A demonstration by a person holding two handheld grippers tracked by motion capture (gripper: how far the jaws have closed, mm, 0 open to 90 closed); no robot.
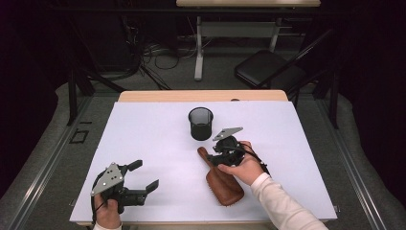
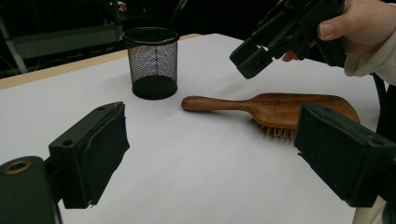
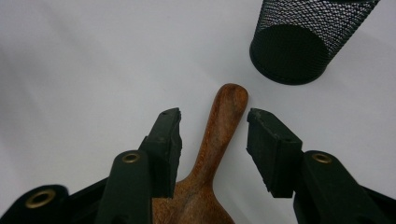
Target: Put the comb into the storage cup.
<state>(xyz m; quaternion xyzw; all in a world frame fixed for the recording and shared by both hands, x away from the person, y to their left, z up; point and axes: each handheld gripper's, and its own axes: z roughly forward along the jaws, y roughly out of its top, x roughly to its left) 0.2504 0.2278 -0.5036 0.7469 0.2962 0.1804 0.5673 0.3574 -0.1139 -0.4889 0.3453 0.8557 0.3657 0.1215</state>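
Right tool (image 3: 214,133) straddles brush handle (image 3: 219,126), unclamped.

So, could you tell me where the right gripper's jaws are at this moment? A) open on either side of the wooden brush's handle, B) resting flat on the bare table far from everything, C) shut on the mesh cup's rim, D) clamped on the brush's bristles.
A: the right gripper has its jaws apart with the wooden brush's handle between them, not yet gripped; the mesh cup stands just beyond.

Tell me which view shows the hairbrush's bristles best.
The left gripper view: it sees the wooden hairbrush from the side, bristles down against the table. The high view shows its wooden back, partly under the right gripper. The right gripper view shows the handle between open jaws.
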